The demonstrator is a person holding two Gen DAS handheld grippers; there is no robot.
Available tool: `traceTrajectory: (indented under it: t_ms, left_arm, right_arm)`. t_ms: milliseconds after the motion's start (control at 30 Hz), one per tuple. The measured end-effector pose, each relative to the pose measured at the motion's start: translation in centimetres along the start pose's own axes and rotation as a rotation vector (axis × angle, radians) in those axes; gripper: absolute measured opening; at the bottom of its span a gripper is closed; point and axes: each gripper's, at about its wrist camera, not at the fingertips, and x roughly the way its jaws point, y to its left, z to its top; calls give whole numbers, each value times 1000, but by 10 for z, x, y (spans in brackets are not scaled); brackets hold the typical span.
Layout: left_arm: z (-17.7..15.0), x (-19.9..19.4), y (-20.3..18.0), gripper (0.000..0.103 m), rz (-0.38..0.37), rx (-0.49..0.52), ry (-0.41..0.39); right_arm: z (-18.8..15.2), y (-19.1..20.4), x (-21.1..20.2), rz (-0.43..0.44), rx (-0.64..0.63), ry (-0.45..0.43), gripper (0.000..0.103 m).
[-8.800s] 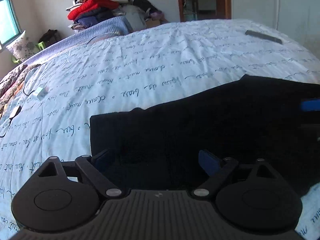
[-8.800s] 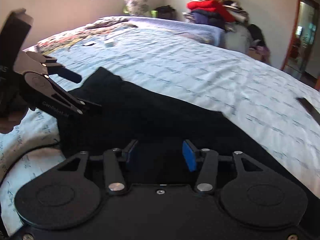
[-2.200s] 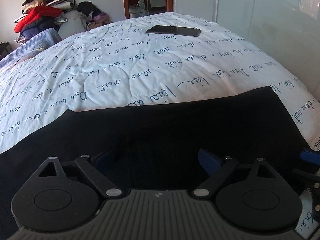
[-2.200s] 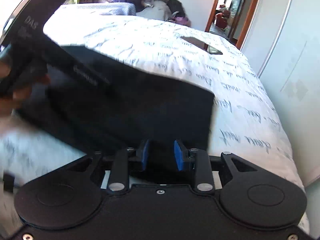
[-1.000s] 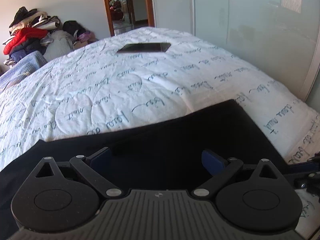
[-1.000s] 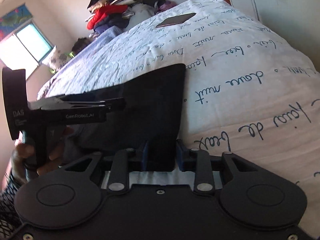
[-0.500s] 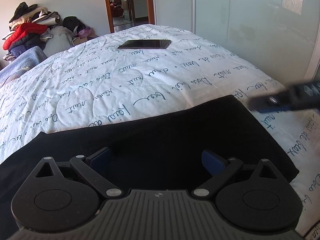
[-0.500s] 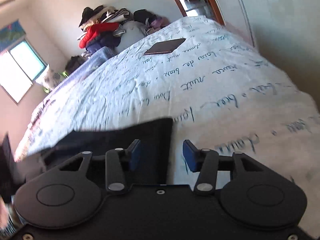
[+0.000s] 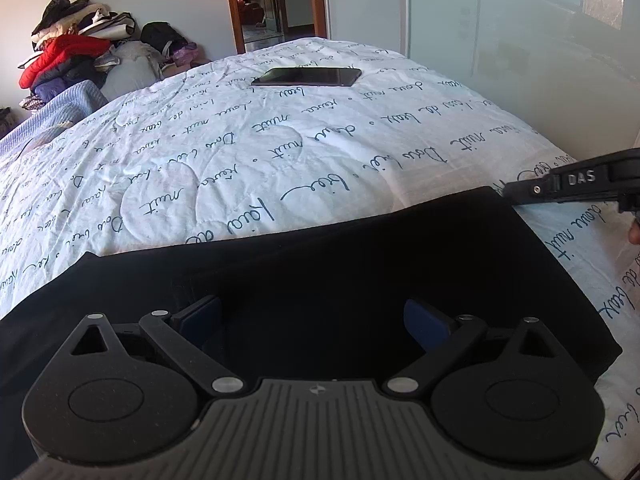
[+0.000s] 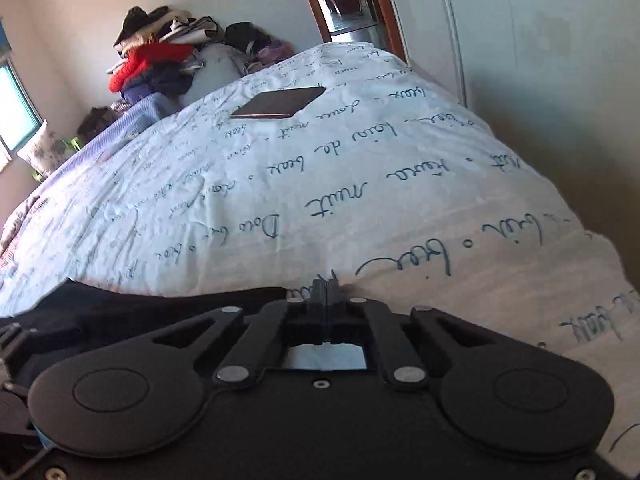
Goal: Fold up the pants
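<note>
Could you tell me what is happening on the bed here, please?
A person is folding black pants on a bed's white script-printed quilt, with a handheld gripper in each hand. The left gripper hovers open over the fabric, nothing pinched. The right gripper is shut at the pants' far corner; whether it pinches cloth cannot be told. A dark phone lies further up the bed.
</note>
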Motion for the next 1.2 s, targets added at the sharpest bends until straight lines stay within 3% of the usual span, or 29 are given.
traceTrajectory:
  t_ms: [133, 267, 400, 500, 567, 633, 767, 900, 1067, 1200]
  left_arm:
    - [0, 0, 2, 99, 12, -8, -4]
    - [1, 1, 3, 99, 14, -18, 1]
    - [0, 3, 1, 100, 17, -7, 2]
    - [-1, 1, 3, 100, 16, -9, 0]
    - [-1, -2, 4, 99, 24, -10, -7]
    - [-3, -4, 7, 99, 28, -18, -10]
    - [-7, -10, 21, 98, 44, -48, 1]
    - [-17, -45, 54, 99, 130, -112, -77]
    - [-47, -110, 118, 100, 308, -169, -157]
    - [-85, -163, 190, 100, 453, -285, -150]
  right_arm:
    - [-13, 30, -39, -39, -143, -76, 6]
    - [-34, 61, -48, 59, -243, -2, 10]
    - [-55, 75, -32, -37, -376, 70, 15]
    - [-57, 79, -40, -74, -373, 42, 15]
    - [-61, 84, -51, -52, -356, 13, 22]
    - [-70, 89, -51, -35, -371, 34, 24]
    - [-83, 96, -48, -99, -408, 41, 24]
    - [-81, 122, -69, -79, -418, -41, 26]
    - [-90, 178, -83, 64, -509, -81, 27]
    - [-103, 226, -82, 202, -581, -73, 27]
